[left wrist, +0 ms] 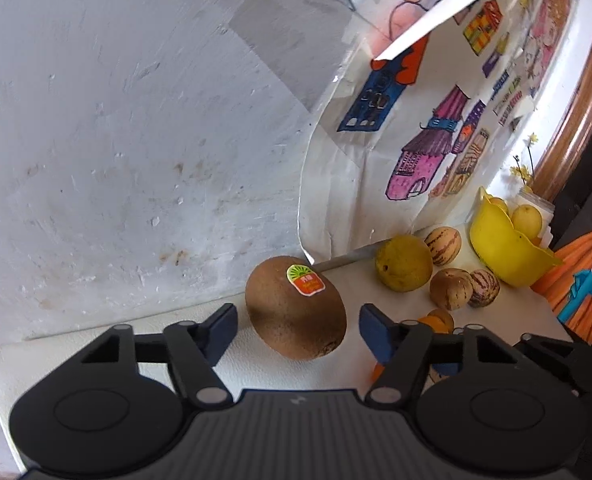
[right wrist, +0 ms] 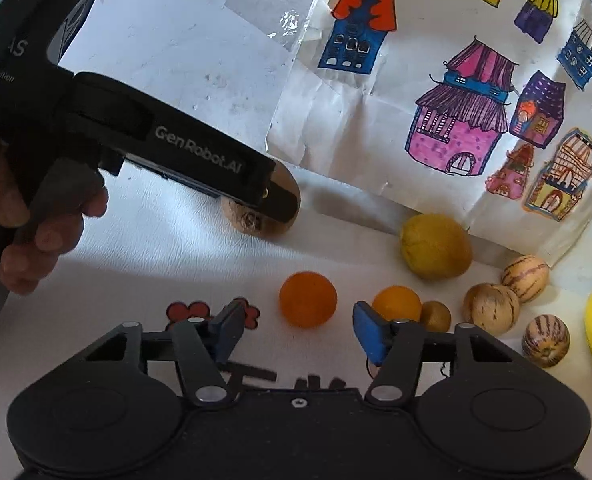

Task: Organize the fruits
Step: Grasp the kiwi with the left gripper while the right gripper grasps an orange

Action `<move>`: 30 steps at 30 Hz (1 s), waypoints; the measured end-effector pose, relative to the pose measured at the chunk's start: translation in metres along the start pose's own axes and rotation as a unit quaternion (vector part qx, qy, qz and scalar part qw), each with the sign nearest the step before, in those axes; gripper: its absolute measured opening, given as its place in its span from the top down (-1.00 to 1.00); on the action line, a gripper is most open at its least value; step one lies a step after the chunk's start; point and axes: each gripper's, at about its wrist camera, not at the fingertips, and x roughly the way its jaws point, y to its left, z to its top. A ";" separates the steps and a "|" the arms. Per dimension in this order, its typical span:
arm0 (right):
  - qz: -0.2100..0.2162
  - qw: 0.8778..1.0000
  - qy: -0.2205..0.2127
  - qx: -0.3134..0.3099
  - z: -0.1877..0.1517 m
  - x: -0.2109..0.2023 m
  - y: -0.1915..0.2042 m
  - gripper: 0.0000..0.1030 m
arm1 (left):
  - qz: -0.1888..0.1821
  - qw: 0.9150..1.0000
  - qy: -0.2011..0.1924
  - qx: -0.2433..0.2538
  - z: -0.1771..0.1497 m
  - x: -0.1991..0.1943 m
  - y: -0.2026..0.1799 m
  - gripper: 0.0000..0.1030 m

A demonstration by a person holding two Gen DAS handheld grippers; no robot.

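A brown kiwi (left wrist: 296, 308) with a sticker lies on the white table, between the open fingers of my left gripper (left wrist: 298, 330), which do not touch it. In the right wrist view the left gripper (right wrist: 284, 200) covers most of the kiwi (right wrist: 252, 222). My right gripper (right wrist: 294, 326) is open and empty, with an orange (right wrist: 308, 299) just beyond its fingertips. A second orange (right wrist: 397, 303), a small golden fruit (right wrist: 436, 315), a lemon (right wrist: 435, 246) and three striped pepino melons (right wrist: 491, 307) lie to the right. A yellow bowl (left wrist: 504, 248) holds yellow fruits.
A white wall (left wrist: 136, 120) and a taped drawing of colourful houses (right wrist: 456, 120) stand right behind the fruits. A small vase of yellow flowers (left wrist: 526, 184) stands behind the bowl. A person's hand (right wrist: 36, 216) holds the left gripper's handle.
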 end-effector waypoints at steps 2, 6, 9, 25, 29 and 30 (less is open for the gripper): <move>-0.003 1.000 0.001 0.003 0.002 0.002 -0.001 -0.14 | -0.001 1.000 0.003 -0.007 0.000 0.003 0.000 -0.30; -0.004 1.000 0.002 0.013 0.003 0.008 -0.004 -0.08 | 0.000 1.000 0.003 -0.012 0.001 0.006 0.000 -0.26; -0.005 1.000 0.001 0.017 0.004 0.008 -0.003 -0.01 | 0.000 1.000 0.003 -0.017 0.002 0.008 0.000 -0.26; 0.000 0.998 0.003 0.056 0.003 0.015 -0.007 0.21 | 0.010 0.999 -0.002 -0.047 0.002 0.011 0.002 -0.18; -0.004 0.998 0.002 0.061 0.003 0.016 -0.007 0.27 | 0.012 0.999 -0.002 -0.045 0.002 0.011 0.002 -0.18; -0.006 0.998 0.002 0.062 0.002 0.016 -0.007 0.30 | 0.013 0.999 -0.002 -0.045 0.002 0.012 0.001 -0.18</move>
